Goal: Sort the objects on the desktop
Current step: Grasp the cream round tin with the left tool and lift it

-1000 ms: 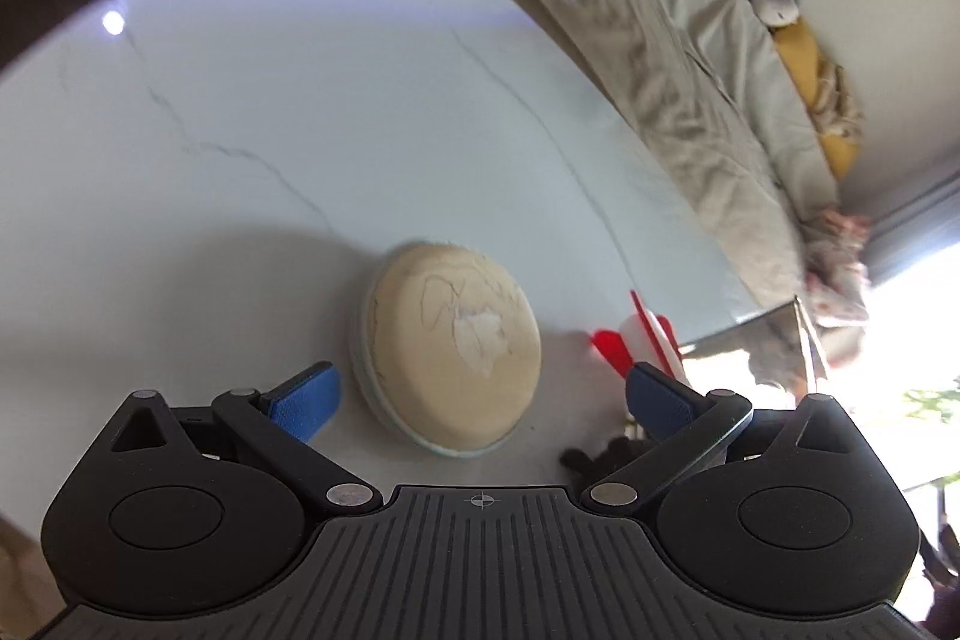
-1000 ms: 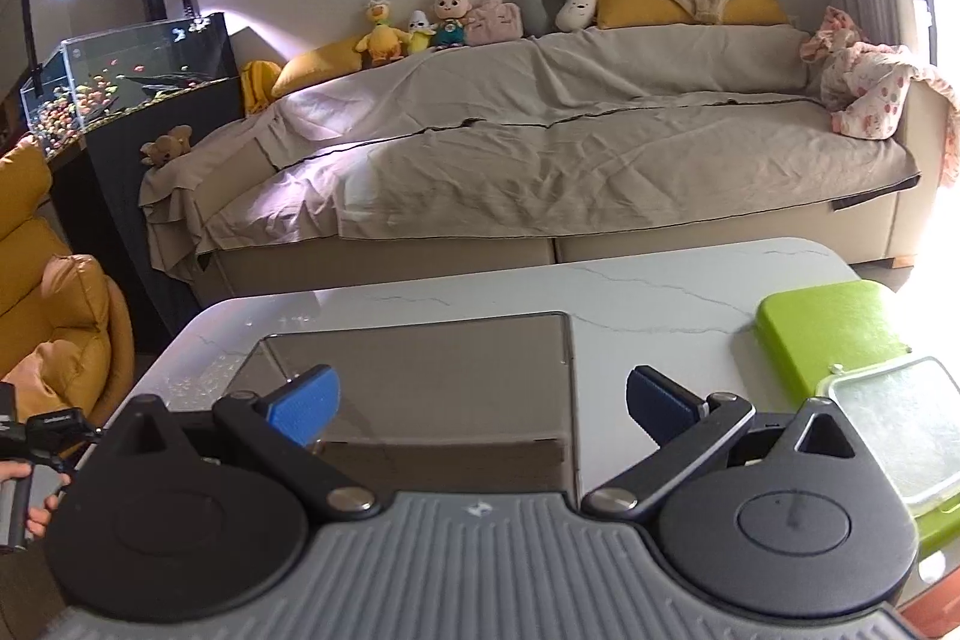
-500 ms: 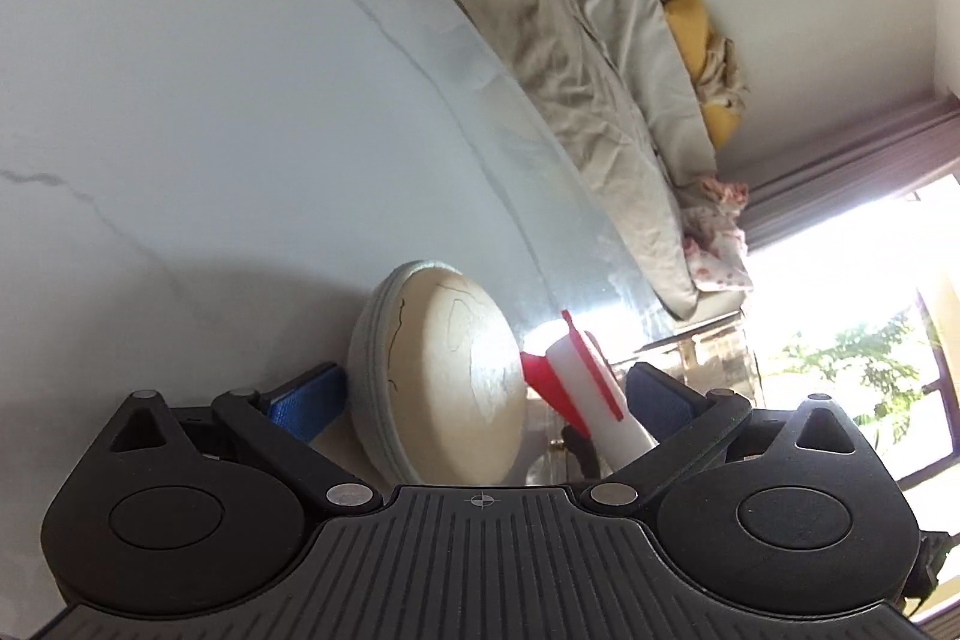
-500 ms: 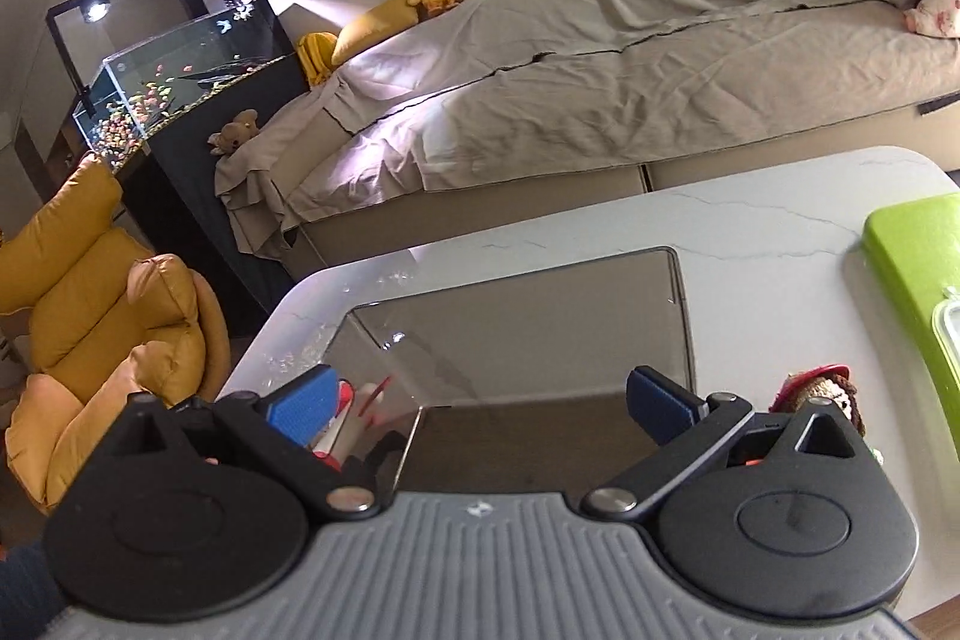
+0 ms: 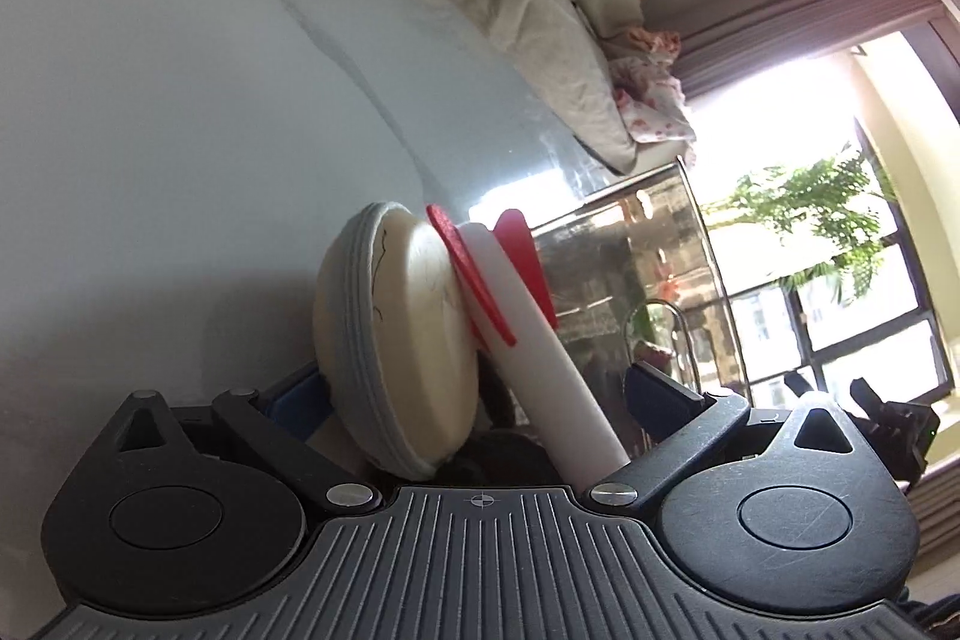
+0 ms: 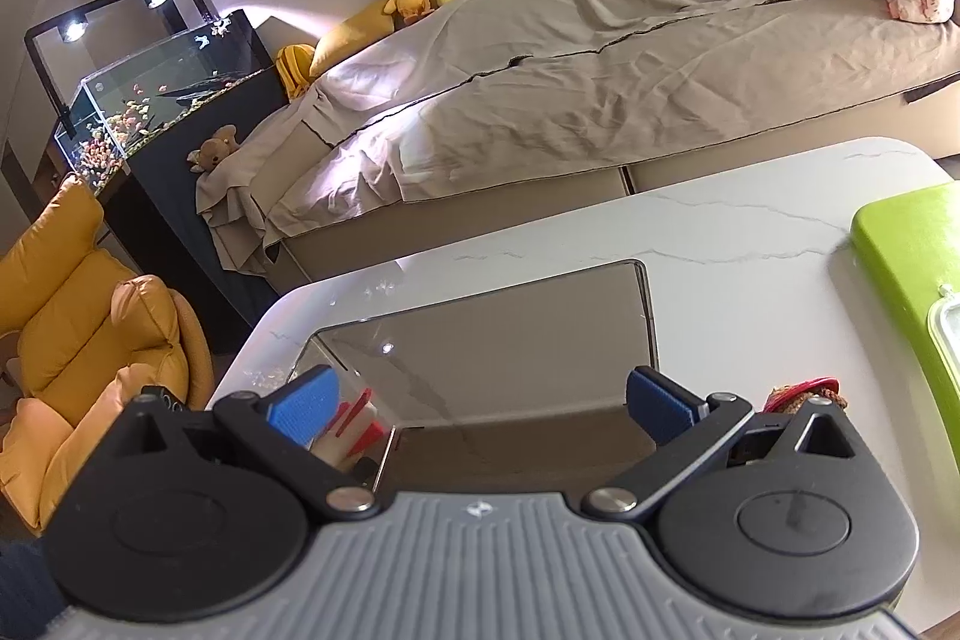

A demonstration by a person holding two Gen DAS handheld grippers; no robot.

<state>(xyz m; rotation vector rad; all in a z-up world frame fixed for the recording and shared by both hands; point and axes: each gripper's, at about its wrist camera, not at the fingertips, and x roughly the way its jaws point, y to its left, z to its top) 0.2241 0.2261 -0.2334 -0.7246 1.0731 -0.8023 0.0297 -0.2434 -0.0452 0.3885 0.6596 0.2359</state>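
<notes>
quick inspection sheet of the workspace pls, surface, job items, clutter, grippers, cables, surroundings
surface: white marble table.
job's things: round beige cushion and white rocket toy with red fins sit between the left gripper's fingers; clear acrylic box ahead of the right gripper.
clutter: green lidded container; small doll.
grippers: left gripper open; right gripper open, empty.
cables: nothing seen.
surroundings: covered sofa with plush toys, fish tank, yellow armchair.
</notes>
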